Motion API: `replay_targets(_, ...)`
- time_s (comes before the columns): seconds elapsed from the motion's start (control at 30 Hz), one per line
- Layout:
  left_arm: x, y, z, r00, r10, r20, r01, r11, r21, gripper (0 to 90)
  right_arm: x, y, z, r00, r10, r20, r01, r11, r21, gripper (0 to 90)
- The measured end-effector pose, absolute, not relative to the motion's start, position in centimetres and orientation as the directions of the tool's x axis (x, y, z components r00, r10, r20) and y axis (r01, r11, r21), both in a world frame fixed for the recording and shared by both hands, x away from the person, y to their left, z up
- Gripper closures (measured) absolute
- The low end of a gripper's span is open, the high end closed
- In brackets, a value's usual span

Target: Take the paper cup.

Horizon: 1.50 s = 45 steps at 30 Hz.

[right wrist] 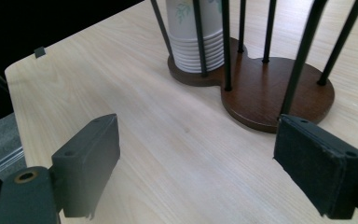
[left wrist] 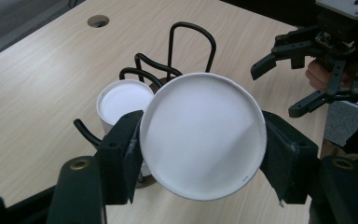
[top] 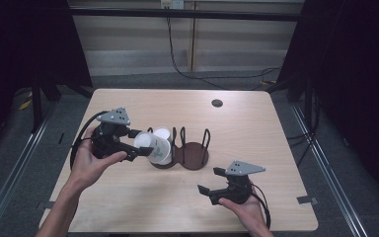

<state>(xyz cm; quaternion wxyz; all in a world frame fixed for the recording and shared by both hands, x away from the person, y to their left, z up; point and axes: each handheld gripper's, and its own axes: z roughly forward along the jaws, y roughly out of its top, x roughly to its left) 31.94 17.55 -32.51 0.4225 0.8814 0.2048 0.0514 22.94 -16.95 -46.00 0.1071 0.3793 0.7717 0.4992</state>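
Left tool [left wrist: 200,154] clamped on paper cup [left wrist: 203,140]

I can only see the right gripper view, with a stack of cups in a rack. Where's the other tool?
Observer: The left tool is beside the rack, shut on one cup.
Operator: Is that cup standing up?
Observer: No, it is tipped on its side, mouth toward the tool.
Operator: Is anything inside it?
Observer: No, the left gripper view looks into it and it is empty, like the top cup of the stack.
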Motion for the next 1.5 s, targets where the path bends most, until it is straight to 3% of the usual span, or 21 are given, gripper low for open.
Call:
replay_targets(0.47,30.7,17.8,-34.8,0.92,0.38,-0.092,0.313,-0.576,0.755,36.6,23.2,-16.1,-44.6,-0.715,0.672,0.19,0.461,0.25,0.851,14.0)
replay_targets(0.7,30.3,17.4,-36.1,0.946,0.311,-0.091,0.271,-0.606,0.747,36.5,23.6,-15.5,-43.4,-0.732,0.662,0.163,0.433,0.267,0.861,14.1)
replay_targets(1.5,29.6,17.5,-38.4,0.971,0.187,-0.147,0.23,-0.582,0.78,36.6,23.9,-12.3,-42.7,-0.83,0.527,0.18,0.37,0.279,0.886,16.2)
